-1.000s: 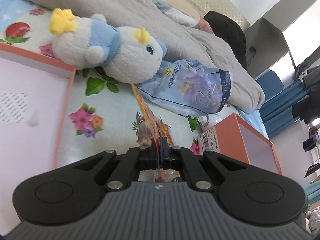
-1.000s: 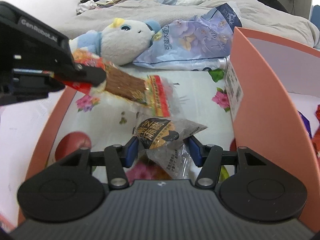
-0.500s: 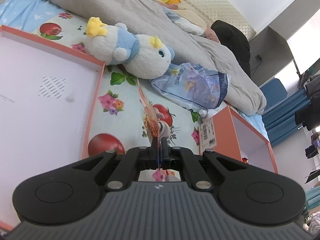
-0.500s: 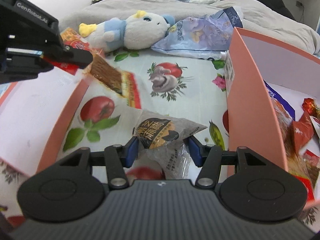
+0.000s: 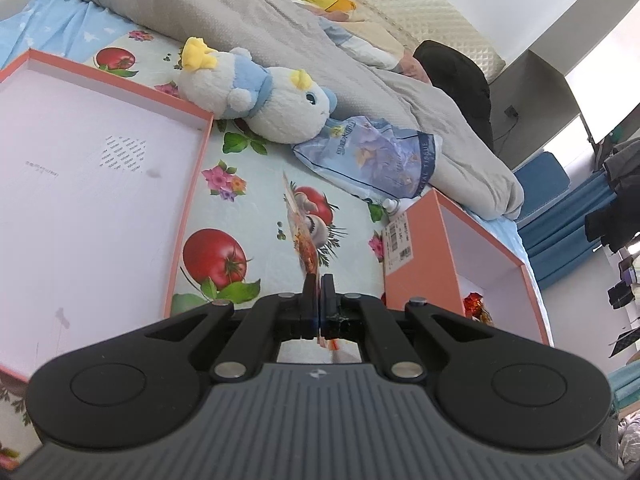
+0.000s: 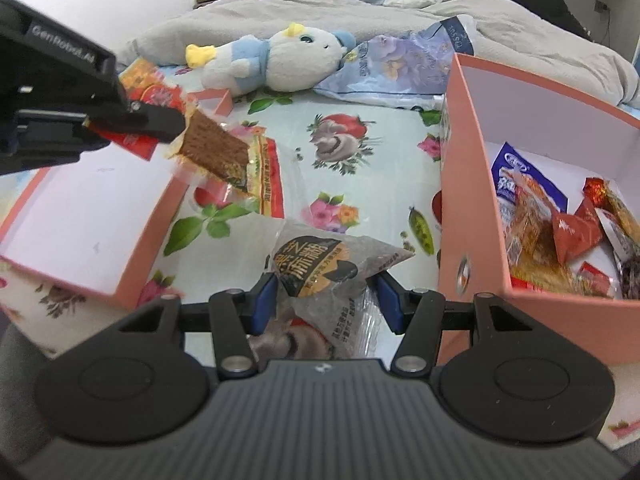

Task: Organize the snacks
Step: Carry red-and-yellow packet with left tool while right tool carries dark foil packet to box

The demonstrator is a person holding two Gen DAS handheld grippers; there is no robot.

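We have lifted both packets off the bed — left hand-held gripper clamped on the brown snack packet, right hand-held gripper on the grey packet — the snack box at three o'clock comes next.

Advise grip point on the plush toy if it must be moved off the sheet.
Grip the plush toy at its narrow blue-scarfed neck, coming from above. It lies on its side, so neck and belly face up; head and body look too wide, and the tissue pack crowds its face.

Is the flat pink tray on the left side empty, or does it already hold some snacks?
Empty: the flat pink tray shows only its bare white floor in the left wrist view; no snack packet lies inside.
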